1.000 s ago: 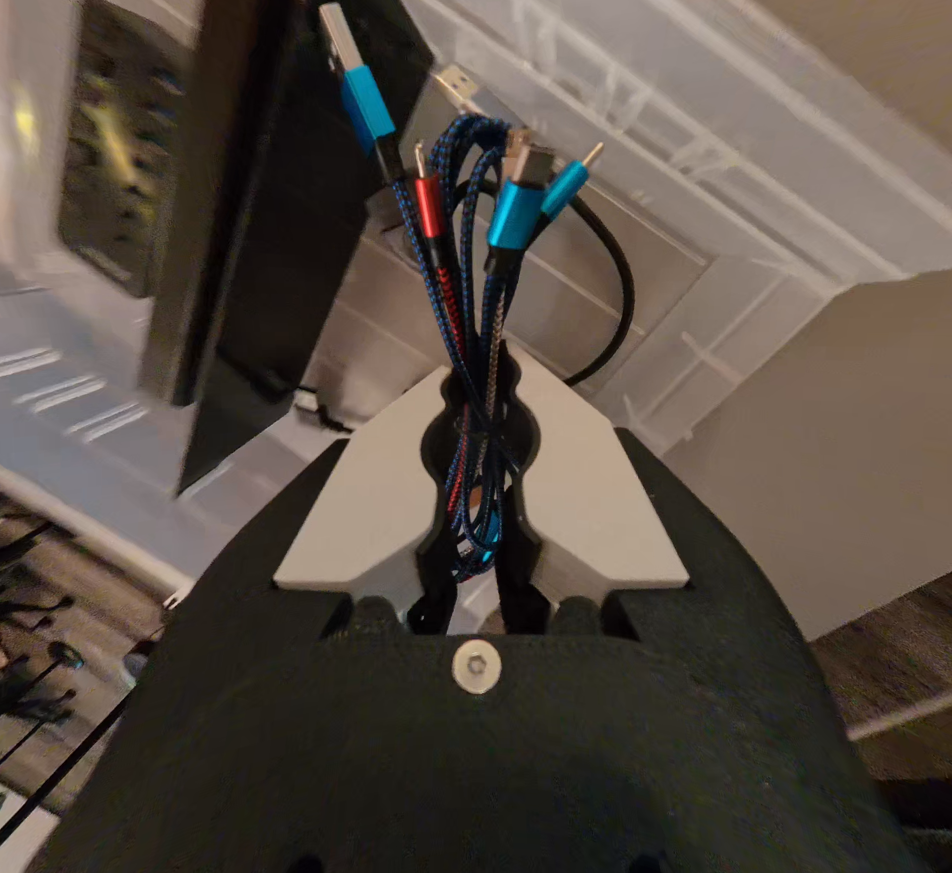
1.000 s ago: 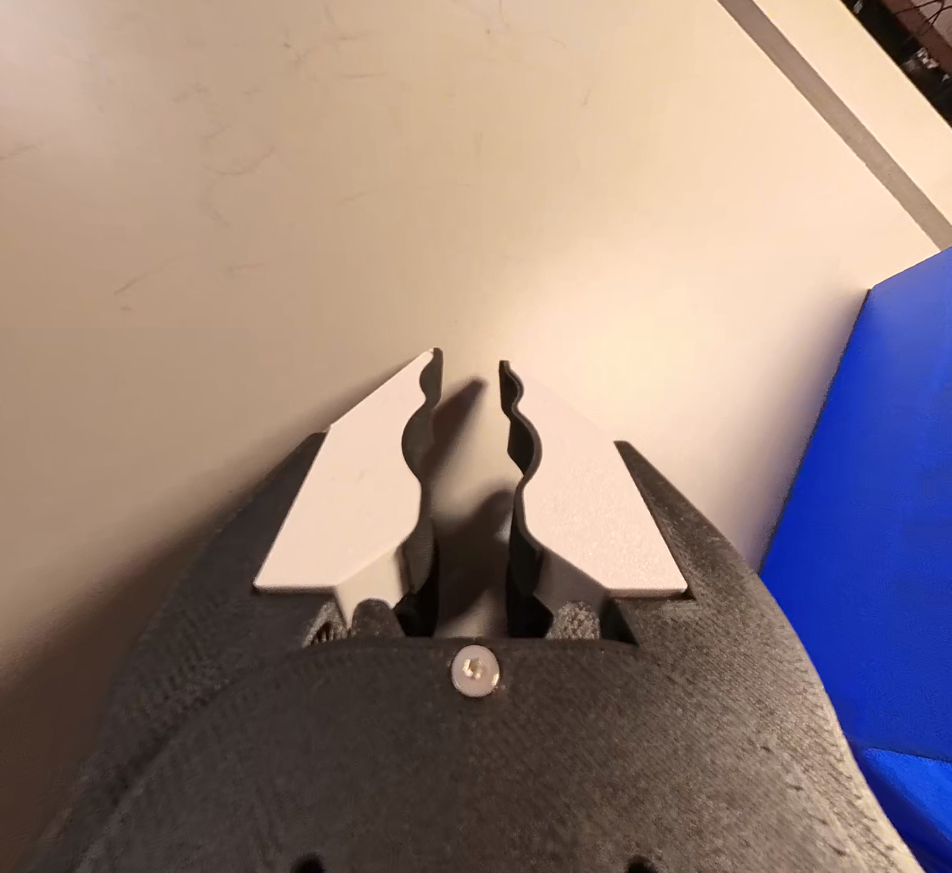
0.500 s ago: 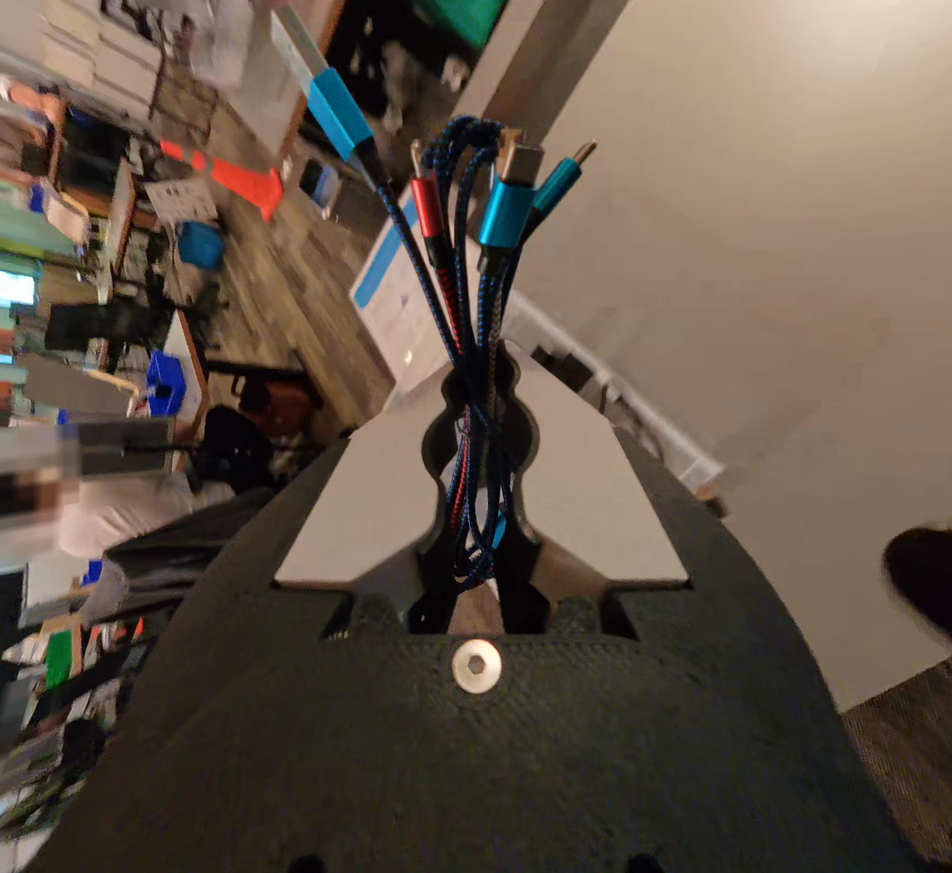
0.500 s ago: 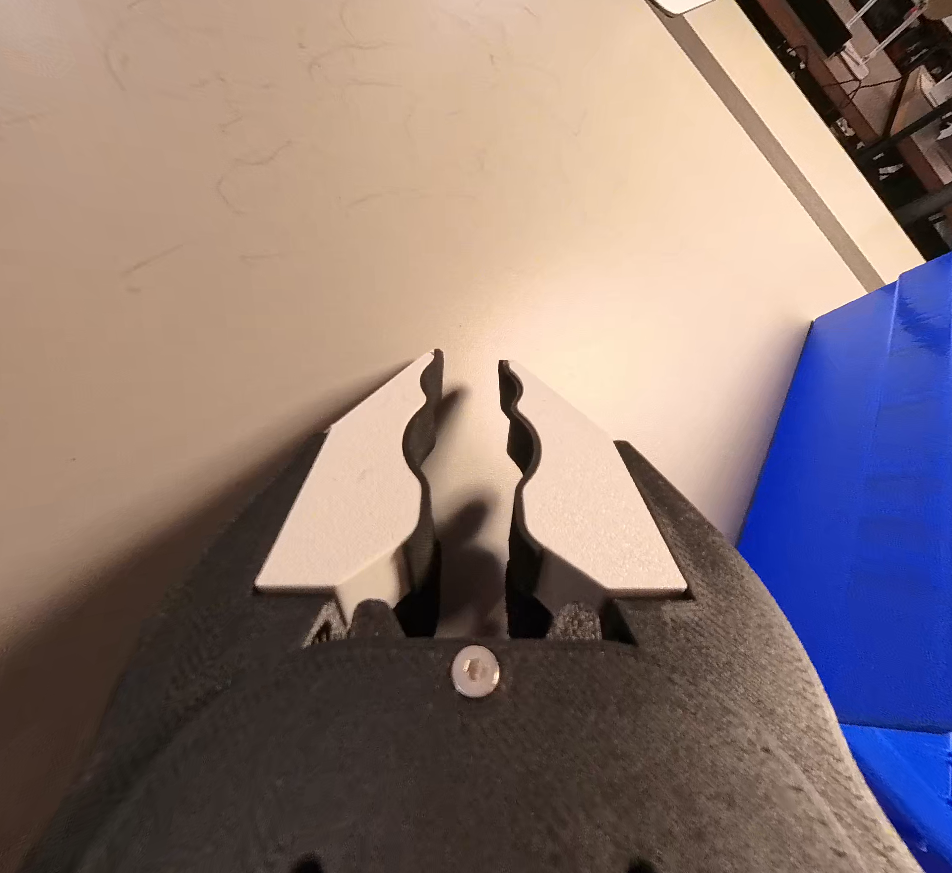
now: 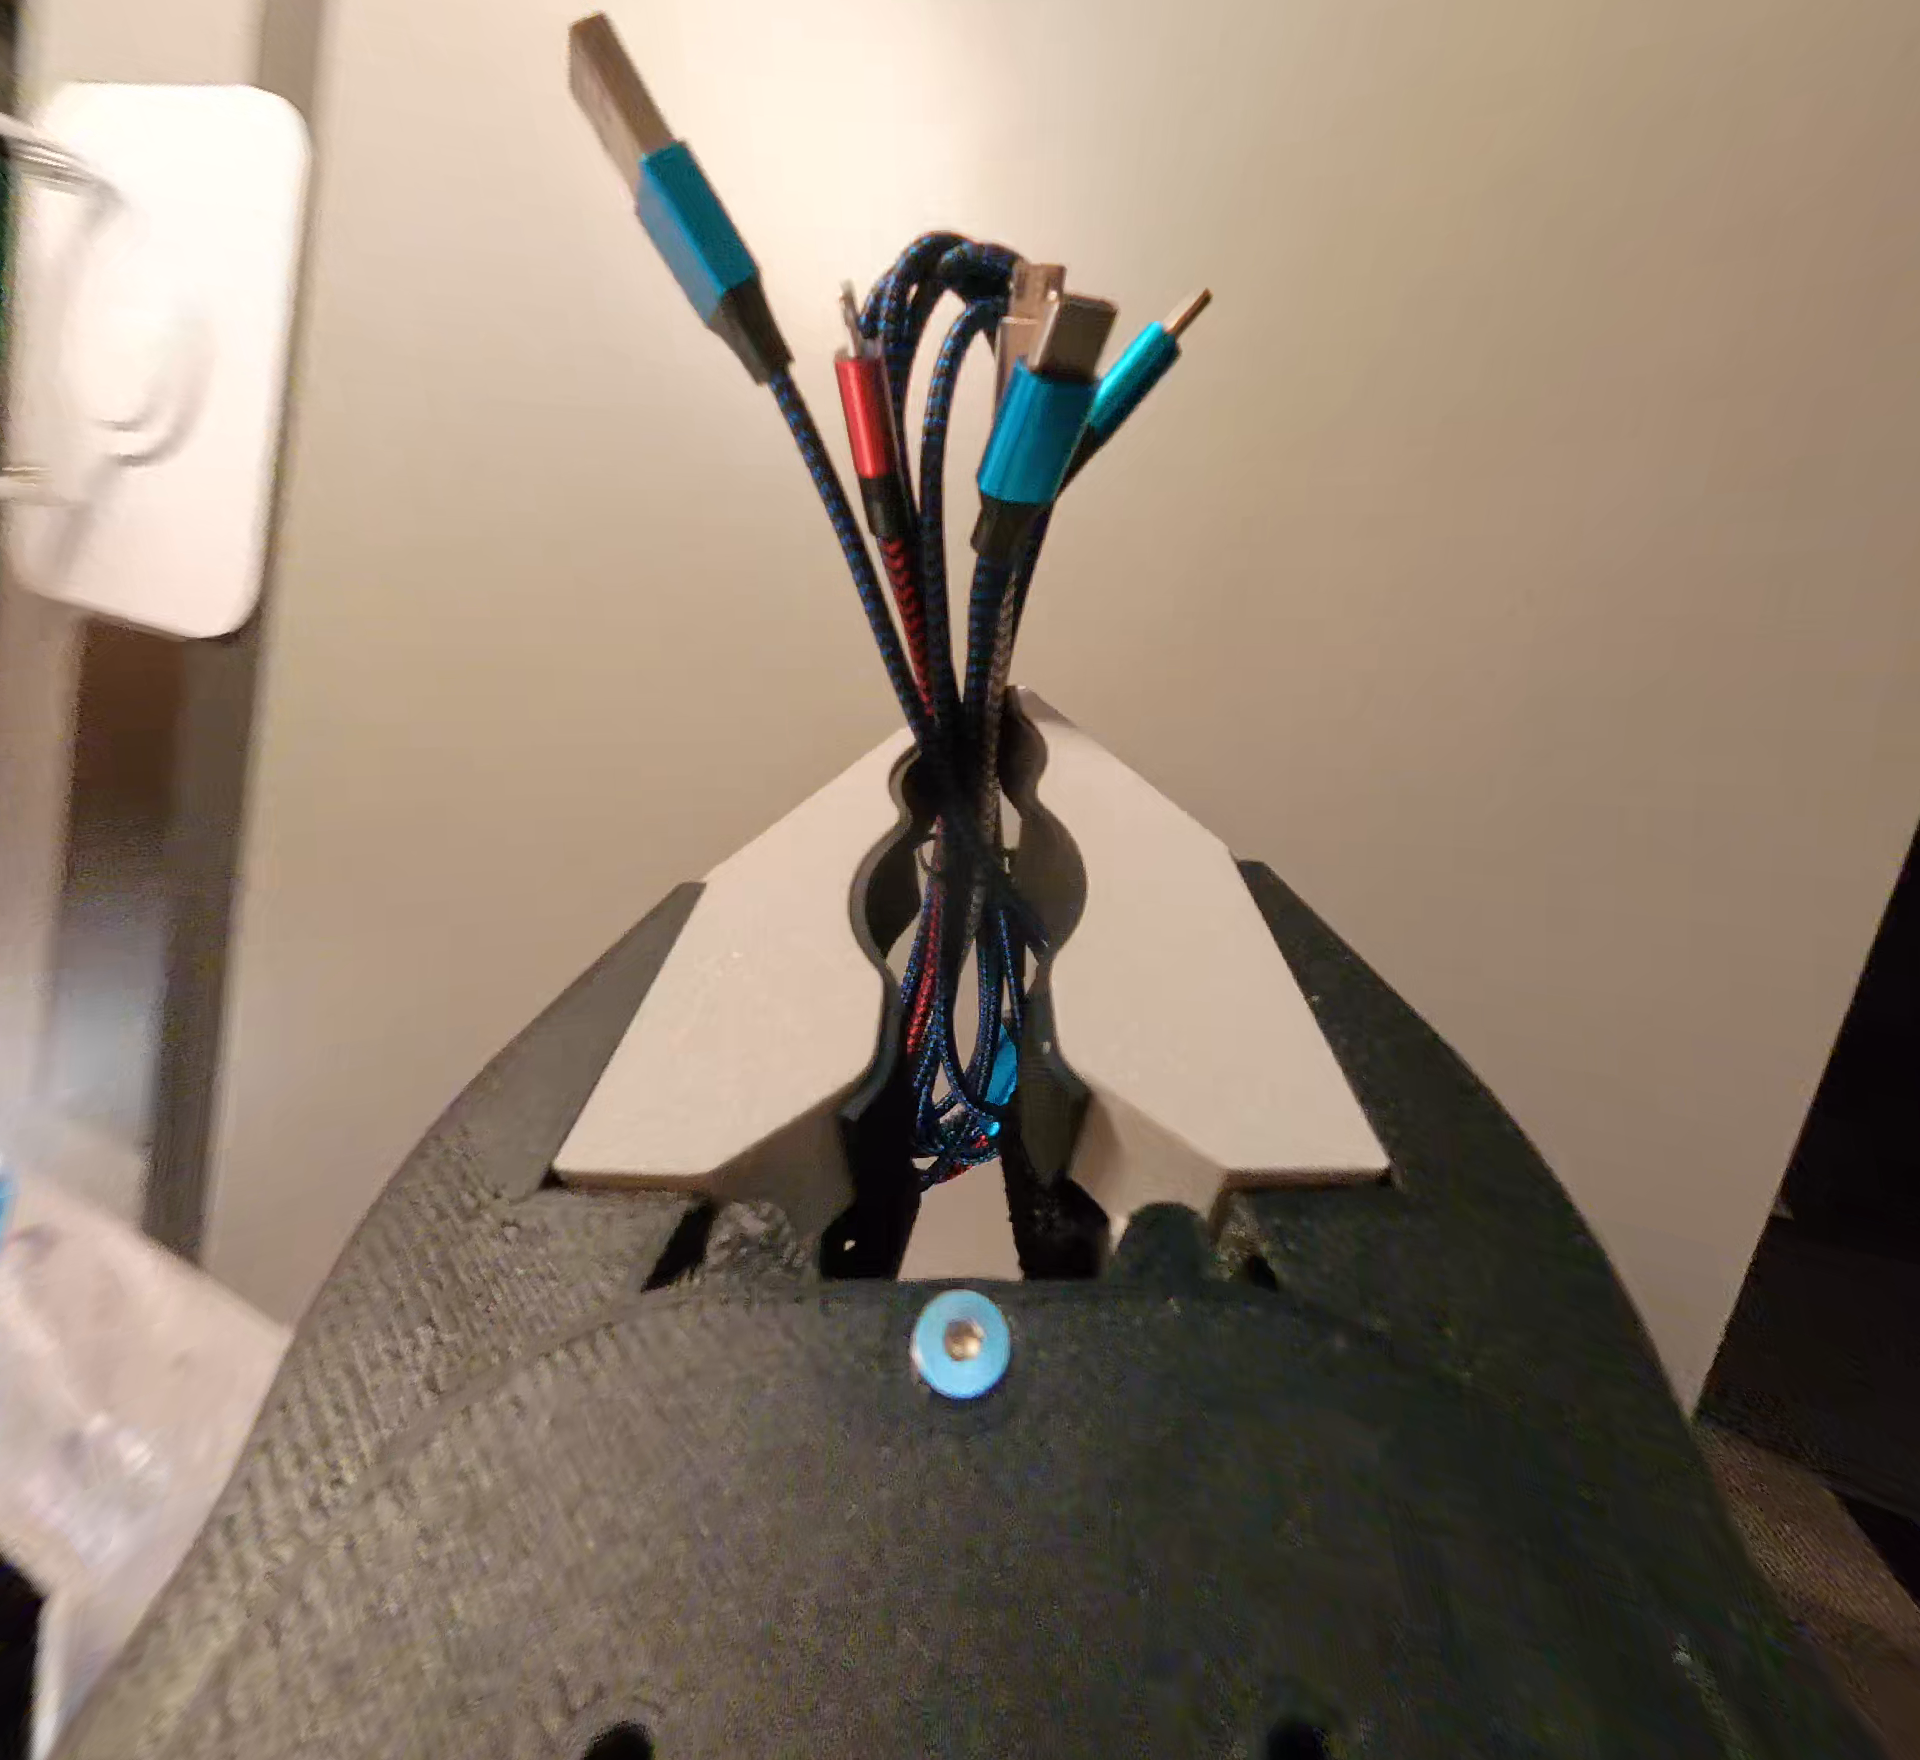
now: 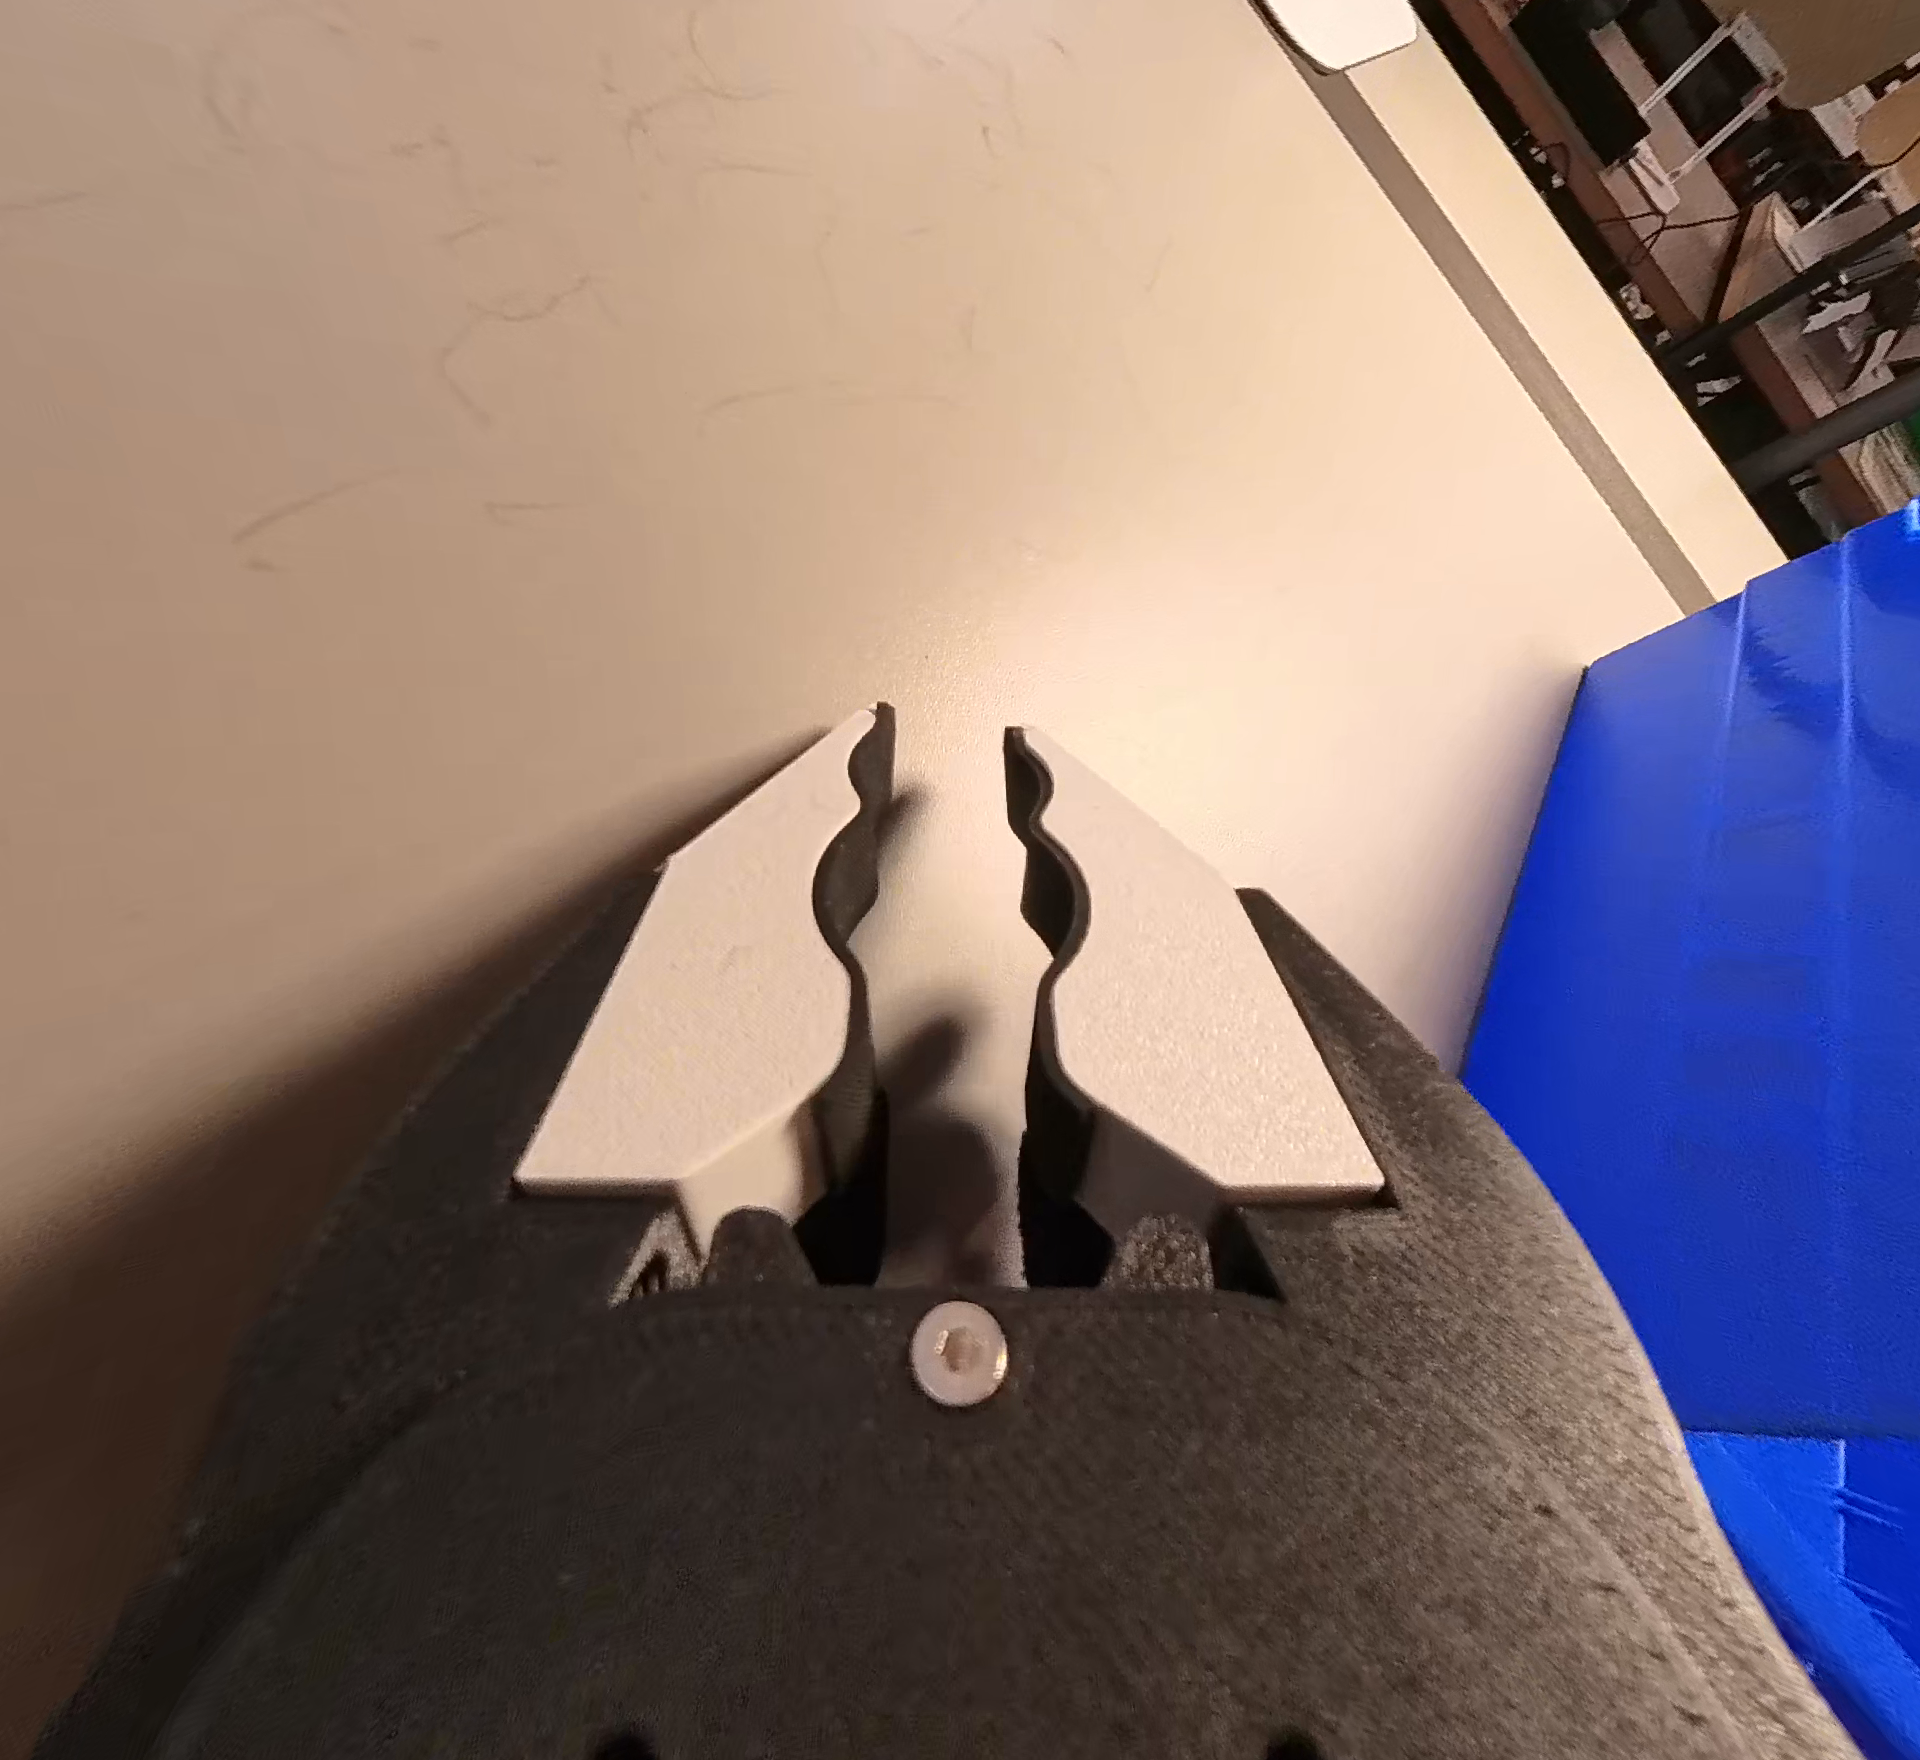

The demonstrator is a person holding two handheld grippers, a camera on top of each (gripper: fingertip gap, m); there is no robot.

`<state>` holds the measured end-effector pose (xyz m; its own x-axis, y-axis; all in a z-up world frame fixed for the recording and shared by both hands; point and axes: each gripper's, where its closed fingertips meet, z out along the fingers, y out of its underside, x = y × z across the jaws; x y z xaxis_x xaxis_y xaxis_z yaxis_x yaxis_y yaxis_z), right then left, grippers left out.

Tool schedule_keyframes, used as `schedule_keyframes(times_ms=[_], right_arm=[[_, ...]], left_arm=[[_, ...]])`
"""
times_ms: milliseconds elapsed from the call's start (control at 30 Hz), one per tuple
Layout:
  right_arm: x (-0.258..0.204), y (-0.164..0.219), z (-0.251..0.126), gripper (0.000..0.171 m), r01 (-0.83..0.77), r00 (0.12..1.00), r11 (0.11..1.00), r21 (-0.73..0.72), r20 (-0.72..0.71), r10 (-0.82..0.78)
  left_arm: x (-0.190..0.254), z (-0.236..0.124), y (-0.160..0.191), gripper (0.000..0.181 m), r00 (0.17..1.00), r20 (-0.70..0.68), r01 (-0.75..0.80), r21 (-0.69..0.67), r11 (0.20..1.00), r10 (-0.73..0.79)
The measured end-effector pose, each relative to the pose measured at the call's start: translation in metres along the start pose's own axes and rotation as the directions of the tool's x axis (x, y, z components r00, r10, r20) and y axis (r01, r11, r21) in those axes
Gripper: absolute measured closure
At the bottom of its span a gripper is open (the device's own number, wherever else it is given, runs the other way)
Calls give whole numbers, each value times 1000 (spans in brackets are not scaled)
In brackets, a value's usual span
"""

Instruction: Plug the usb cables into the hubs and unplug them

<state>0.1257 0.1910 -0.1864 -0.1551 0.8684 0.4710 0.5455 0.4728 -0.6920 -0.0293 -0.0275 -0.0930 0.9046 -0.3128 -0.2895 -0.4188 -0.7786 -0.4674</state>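
Looking along our left tool (image 5: 961, 723), we see its two fingers clamped on a bundle of braided usb cables (image 5: 940, 567) at the centre of the frame; the plugs fan out above the fingertips, a long blue-sleeved plug (image 5: 665, 193) leaning to the upper left, a red one (image 5: 864, 417) in the middle, two more blue ones (image 5: 1039, 432) to the right; behind them lies the pale bench (image 5: 1455, 360), and a white rounded block (image 5: 156, 360) sits at the left edge, blurred. Our right tool (image 6: 940, 723) holds nothing, its fingers parted with a clear gap over the same bench; a blue bin (image 6: 1714, 983) fills the right side of that frame; we see no hubs in either view.
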Motion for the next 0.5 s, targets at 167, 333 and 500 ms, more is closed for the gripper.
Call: schedule_keyframes(times_ms=[167, 333, 500], right_arm=[[0, -1, 0, 152, 21, 1000, 1000, 5, -15, -21], [-1, -1, -1, 153, 37, 999, 999, 8, -26, -37], [-1, -1, -1, 153, 40, 999, 999, 9, -28, -40]], left_arm=[[30, 68, 12, 168, 988, -155, -16, -96, 995, 1], [41, 95, 23, 165, 977, -213, -4, -126, 992, -23], [39, 96, 12, 141, 975, -207, 77, -13, 997, -78]])
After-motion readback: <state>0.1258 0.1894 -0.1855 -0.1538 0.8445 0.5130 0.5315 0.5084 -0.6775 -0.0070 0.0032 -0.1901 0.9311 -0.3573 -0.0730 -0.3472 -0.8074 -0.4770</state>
